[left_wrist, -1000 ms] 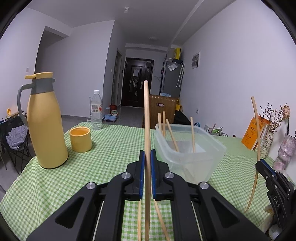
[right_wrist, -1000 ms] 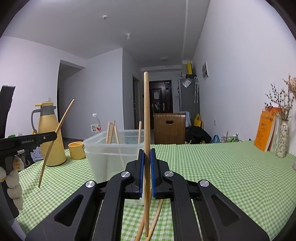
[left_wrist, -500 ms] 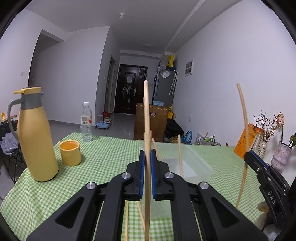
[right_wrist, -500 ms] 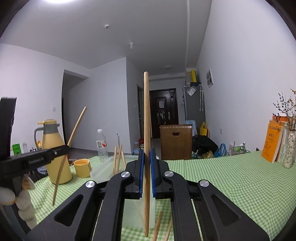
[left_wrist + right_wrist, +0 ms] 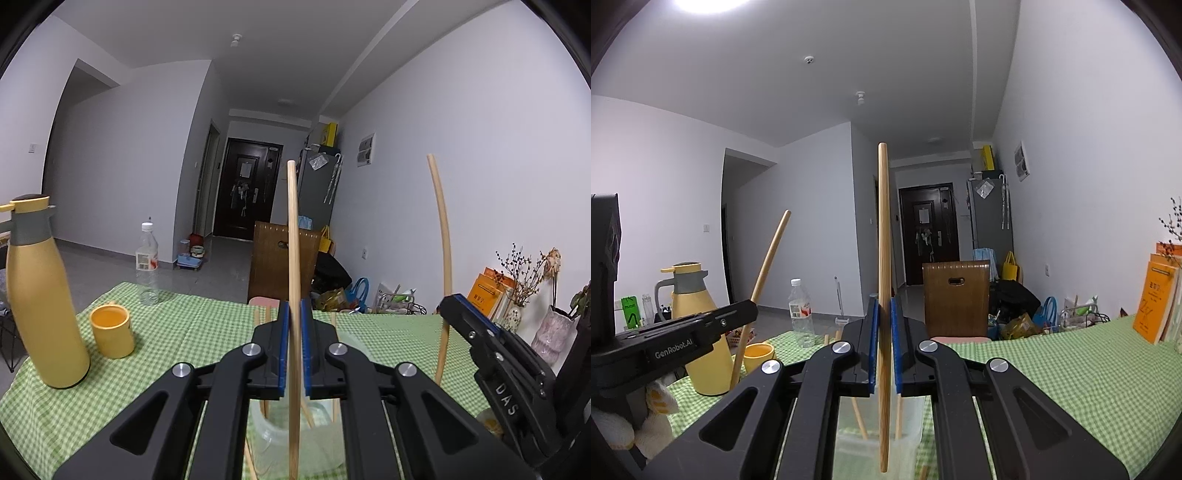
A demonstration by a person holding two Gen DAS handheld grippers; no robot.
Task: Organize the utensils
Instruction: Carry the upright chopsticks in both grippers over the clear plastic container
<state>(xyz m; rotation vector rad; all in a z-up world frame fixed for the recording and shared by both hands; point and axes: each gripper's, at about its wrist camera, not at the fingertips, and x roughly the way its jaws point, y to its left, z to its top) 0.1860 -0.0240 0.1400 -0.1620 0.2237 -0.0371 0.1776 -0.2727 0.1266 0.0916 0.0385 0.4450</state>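
Both grippers have risen since the earlier frame, left gripper (image 5: 293,345) clamped on one upright chopstick (image 5: 293,258), right gripper (image 5: 884,343) clamped on another chopstick (image 5: 883,258), both above the clear plastic container (image 5: 908,424) on the green checked tablecloth (image 5: 1052,369).

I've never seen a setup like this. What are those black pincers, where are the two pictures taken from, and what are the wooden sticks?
There is no robot here: a person holds a two-finger gripper in each hand, each with a camera looking along its fingers. One picture comes from the left gripper, the other from the right gripper. Each is shut on one upright wooden chopstick: the left chopstick and the right chopstick. Each camera also catches the other gripper at its edge. Below them is a clear plastic container with more chopsticks standing in it, on a green checked tablecloth. A yellow jug, a yellow cup and a water bottle also stand there.
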